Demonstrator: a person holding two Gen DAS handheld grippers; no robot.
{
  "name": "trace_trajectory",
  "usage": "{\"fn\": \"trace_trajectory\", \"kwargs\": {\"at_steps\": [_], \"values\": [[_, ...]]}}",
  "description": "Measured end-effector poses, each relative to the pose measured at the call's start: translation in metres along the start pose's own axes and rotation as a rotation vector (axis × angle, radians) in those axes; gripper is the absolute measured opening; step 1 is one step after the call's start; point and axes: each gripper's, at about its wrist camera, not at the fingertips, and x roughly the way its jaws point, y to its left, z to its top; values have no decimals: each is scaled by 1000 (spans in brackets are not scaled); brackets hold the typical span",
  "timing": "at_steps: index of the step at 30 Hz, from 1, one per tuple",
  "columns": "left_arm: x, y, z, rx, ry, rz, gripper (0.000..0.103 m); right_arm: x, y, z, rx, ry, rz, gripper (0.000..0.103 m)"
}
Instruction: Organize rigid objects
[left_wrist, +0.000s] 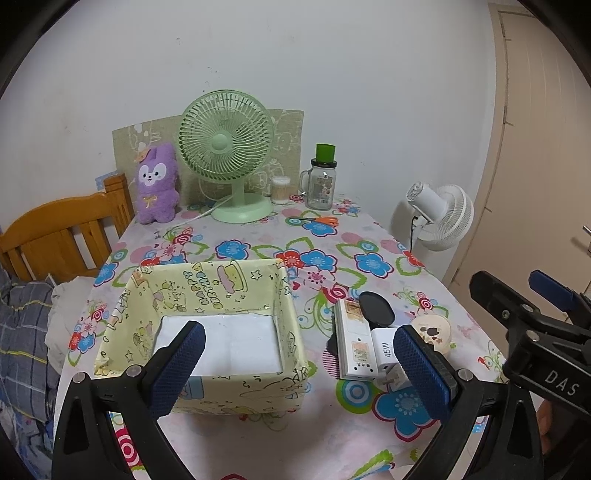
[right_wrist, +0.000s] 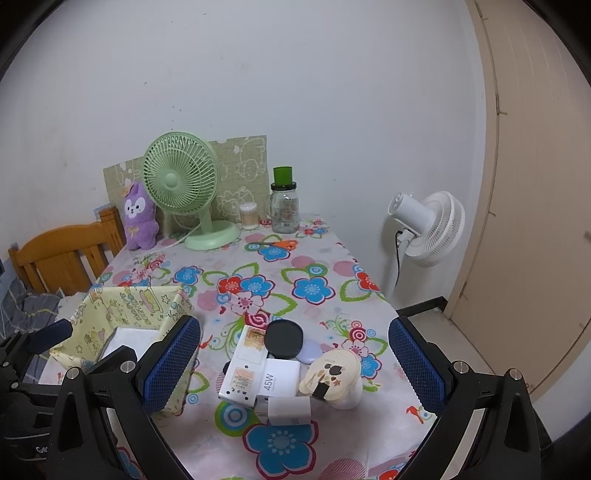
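Grippers both up over near edge of tabletop (right_wrist: 325, 258), floral cloth all over it. Left gripper (left_wrist: 295, 365) hangs w/ jaws spread wide, nothing between them; below it sits the yellow box (left_wrist: 199, 325), cartoon print, "HAPPY BIRTHDAY" on inner wall, white bottom showing, no items inside. Right gripper (right_wrist: 295, 363) jaws released too, wide apart, holding nothing, hovering above the pile.

Pile sits just right of the box, near tabletop's front. White power bank (right_wrist: 245, 363) lies flat, long side running away from us. White charger (right_wrist: 280, 376) marked "45W" touches its right side. Small white plug cube (right_wrist: 288, 410) at the front, right against the charger. Black round lid (right_wrist: 284, 339) rests on top at the back, overlapping power bank; lilac disc (right_wrist: 313, 351) peeks out from under it. Cream round case (right_wrist: 334, 376) w/ brown blotches on the right, tilted, touching the charger.

Back of tabletop, well apart from all that: green desk fan (left_wrist: 226, 147), purple plush (left_wrist: 157, 182) to its left, glass jar (left_wrist: 321, 184) w/ green cap to its right, cotton swab tub (left_wrist: 280, 189) between fan & jar, orange-handled scissors (left_wrist: 319, 220) lying in front of the jar. White standing fan (right_wrist: 428, 225) on the floor off to the right, wooden chair (left_wrist: 62, 236) on the left.
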Motion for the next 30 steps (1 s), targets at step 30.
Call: {"fn": "trace_trajectory", "kwargs": {"at_steps": [30], "values": [[37, -24, -6, -3, 50, -52, 93, 25, -19, -5, 4, 26, -7, 92]]}}
